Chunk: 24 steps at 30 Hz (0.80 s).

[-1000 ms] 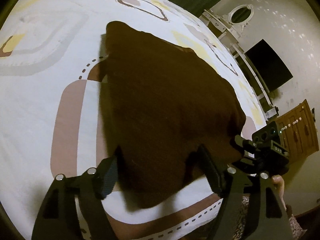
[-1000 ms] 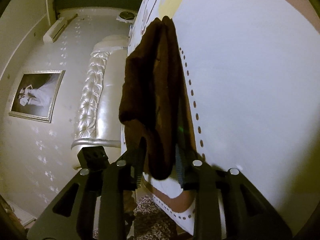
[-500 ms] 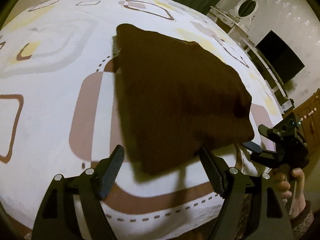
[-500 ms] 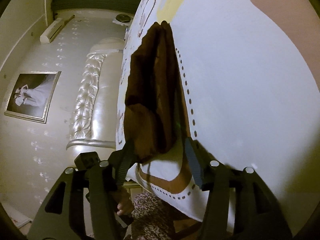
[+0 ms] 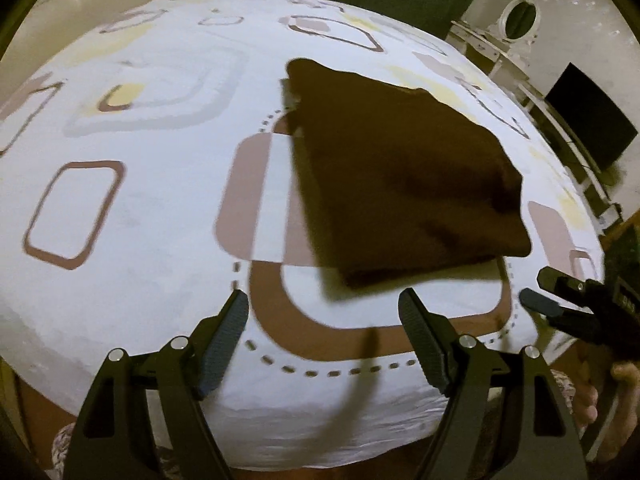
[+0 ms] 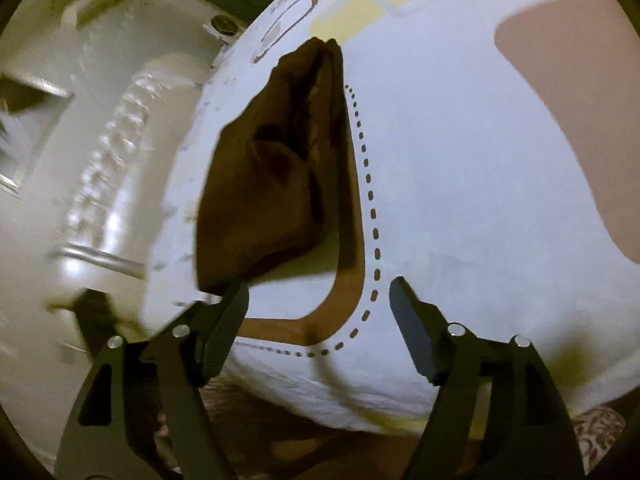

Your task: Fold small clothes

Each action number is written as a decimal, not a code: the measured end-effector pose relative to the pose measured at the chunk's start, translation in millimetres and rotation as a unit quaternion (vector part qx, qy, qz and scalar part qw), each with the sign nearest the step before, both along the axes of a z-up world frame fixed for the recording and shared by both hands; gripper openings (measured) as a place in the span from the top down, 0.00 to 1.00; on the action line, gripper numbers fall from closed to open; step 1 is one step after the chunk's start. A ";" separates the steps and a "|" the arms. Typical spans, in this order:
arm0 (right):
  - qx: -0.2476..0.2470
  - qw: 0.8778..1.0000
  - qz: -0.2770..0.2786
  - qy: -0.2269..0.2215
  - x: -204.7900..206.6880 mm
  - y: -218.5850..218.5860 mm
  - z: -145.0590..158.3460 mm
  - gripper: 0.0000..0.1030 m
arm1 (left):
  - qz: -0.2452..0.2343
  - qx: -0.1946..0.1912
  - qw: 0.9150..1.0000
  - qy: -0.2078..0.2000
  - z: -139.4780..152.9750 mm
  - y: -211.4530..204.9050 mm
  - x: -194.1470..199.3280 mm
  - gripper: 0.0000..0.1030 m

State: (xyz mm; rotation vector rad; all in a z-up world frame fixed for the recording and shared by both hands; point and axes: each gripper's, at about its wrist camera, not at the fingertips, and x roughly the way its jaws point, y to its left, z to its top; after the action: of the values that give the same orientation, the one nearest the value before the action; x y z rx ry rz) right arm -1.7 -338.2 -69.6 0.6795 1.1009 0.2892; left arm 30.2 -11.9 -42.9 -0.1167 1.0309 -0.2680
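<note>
Nearest the camera, the left gripper [image 5: 324, 312] hangs with its jaws spread wide and nothing between them, just short of the cloth's near edge. The right gripper [image 6: 318, 300] – its jaws have just been opening – also stands spread and empty, one fingertip just beside the cloth's corner. Beyond them a folded dark brown cloth [image 5: 404, 176] lies flat on the bed [image 5: 160, 200] – a white sheet with brown and yellow shapes.

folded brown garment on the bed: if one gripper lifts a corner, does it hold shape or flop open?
Likely flops: the brown garment is soft cloth, with loose layers gaping at its edge. Probably light, and not slippery on the patterned sheet.
</note>
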 end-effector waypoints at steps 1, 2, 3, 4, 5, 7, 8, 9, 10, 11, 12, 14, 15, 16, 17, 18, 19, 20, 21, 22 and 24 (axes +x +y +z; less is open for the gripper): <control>-0.037 0.999 0.003 -0.007 -2.2 8.9 4.6 0.26 | 0.004 0.005 1.000 -0.004 0.2 1.9 -4.0 0.26; -0.060 0.998 0.005 -0.012 -2.2 14.1 6.4 0.24 | 0.008 0.009 1.000 -0.008 0.7 3.4 -6.5 0.26; -0.088 0.996 0.006 -0.019 -3.6 18.6 8.4 0.23 | 0.012 0.016 1.000 -0.010 1.4 3.7 -8.6 0.26; -0.113 0.993 0.007 -0.026 -5.7 23.9 10.8 0.21 | 0.013 0.021 1.000 -0.013 2.3 4.0 -10.5 0.26; -0.137 0.990 0.009 -0.033 -7.6 28.1 12.5 0.20 | 0.015 0.025 0.999 -0.019 3.9 4.1 -13.3 0.26; -0.171 0.984 0.010 -0.038 -9.1 33.0 13.4 0.19 | 0.019 0.032 0.999 -0.031 7.2 4.7 -18.3 0.26; -0.187 0.981 0.009 -0.041 -10.1 34.7 14.1 0.19 | 0.021 0.036 0.999 -0.035 8.3 4.7 -20.2 0.26; -0.194 0.980 0.007 -0.045 -10.9 34.7 14.0 0.18 | 0.023 0.037 0.998 -0.042 11.1 5.1 -22.8 0.26; -0.200 0.978 0.007 -0.049 -11.8 36.1 14.5 0.17 | 0.024 0.037 0.998 -0.046 12.6 5.7 -23.4 0.26; -0.205 0.977 0.006 -0.051 -12.6 37.2 14.8 0.17 | 0.028 0.039 0.998 -0.050 14.6 6.5 -25.0 0.25; -0.207 0.977 0.005 -0.054 -13.7 38.1 15.8 0.17 | 0.030 0.039 0.997 -0.052 16.1 7.5 -25.4 0.24; -0.212 0.976 0.006 -0.057 -15.8 39.5 16.7 0.16 | 0.034 0.037 0.997 -0.056 18.3 9.5 -27.3 0.22; -0.215 0.975 0.007 -0.058 -15.5 40.5 16.8 0.16 | 0.037 0.038 0.997 -0.058 19.4 10.0 -28.0 0.22; -0.219 0.974 0.009 -0.060 -14.8 41.6 17.1 0.16 | 0.038 0.040 0.997 -0.061 20.3 10.0 -28.5 0.22; -0.220 0.974 0.009 -0.062 -16.8 41.5 17.8 0.16 | 0.039 0.042 0.996 -0.064 21.2 9.4 -29.5 0.22; -0.221 0.973 0.009 -0.063 -17.1 41.9 18.0 0.16 | 0.041 0.045 0.996 -0.067 21.9 9.3 -29.9 0.21; -0.222 0.973 0.010 -0.063 -16.6 42.4 17.8 0.15 | 0.042 0.046 0.996 -0.069 22.3 9.2 -30.2 0.21; -0.222 0.973 0.011 -0.062 -16.5 42.5 17.9 0.15 | 0.042 0.048 0.996 -0.069 22.6 8.8 -30.1 0.21; -0.222 0.973 0.010 -0.063 -16.8 42.3 18.4 0.15 | 0.042 0.051 0.995 -0.068 22.5 8.3 -29.5 0.21; -0.222 0.973 0.010 -0.064 -16.8 42.0 18.5 0.15 | 0.044 0.055 0.995 -0.068 22.4 8.1 -29.0 0.21; -0.225 0.972 0.011 -0.063 -17.8 43.4 18.4 0.15 | 0.049 0.063 0.994 -0.072 22.6 8.0 -29.8 0.21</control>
State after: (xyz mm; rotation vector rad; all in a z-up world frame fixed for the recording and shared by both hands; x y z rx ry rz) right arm -19.6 -294.8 -51.2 0.2421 1.0071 0.0923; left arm 0.4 -3.9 -20.3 -0.0325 0.8942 -0.1197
